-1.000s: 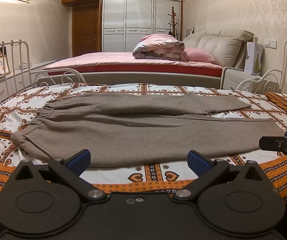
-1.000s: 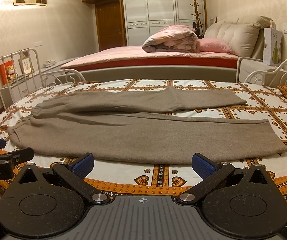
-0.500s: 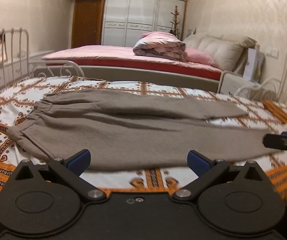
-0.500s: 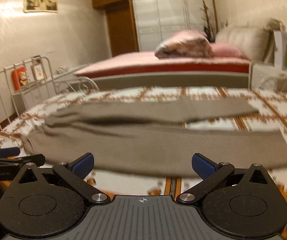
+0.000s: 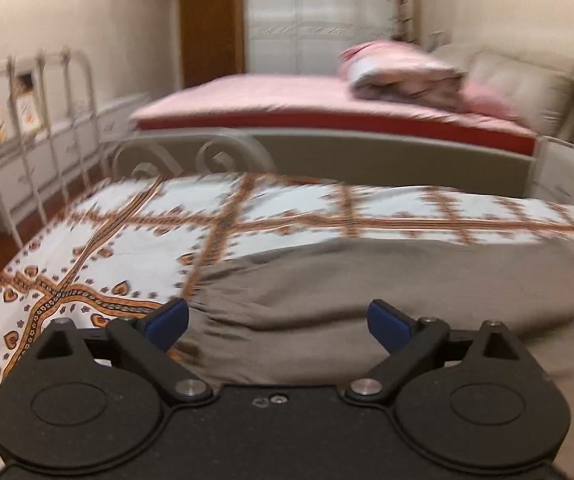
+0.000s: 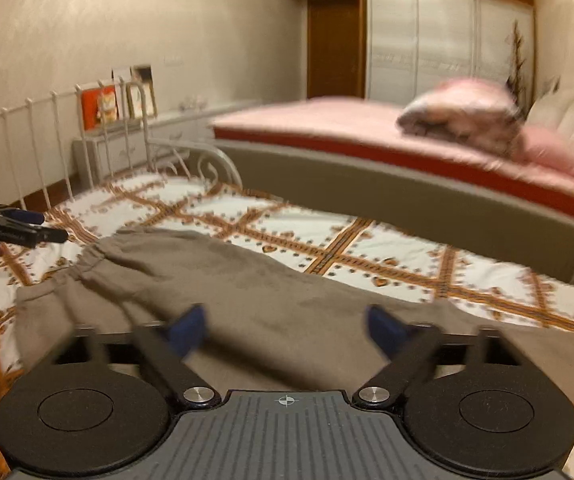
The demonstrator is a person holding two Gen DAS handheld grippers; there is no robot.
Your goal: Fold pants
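Grey-brown pants lie flat on a bed with a white and orange patterned cover. In the left wrist view my left gripper hovers over the gathered waistband end, its jaws closing but still wide, with cloth below and nothing pinched. In the right wrist view the pants stretch from the waistband at left toward the right. My right gripper is above the upper leg, its jaws closing with no cloth between the blue pads. The left gripper shows at the left edge, held by a hand.
A white metal bed frame rises at the left end of the bed. Beyond it stands a second bed with pink bedding and a rolled quilt. White wardrobes and a brown door fill the far wall.
Both grippers swept left along the pants and closer over the cloth, from a view of the whole garment to the waistband end. Both pairs of jaws have narrowed a little.
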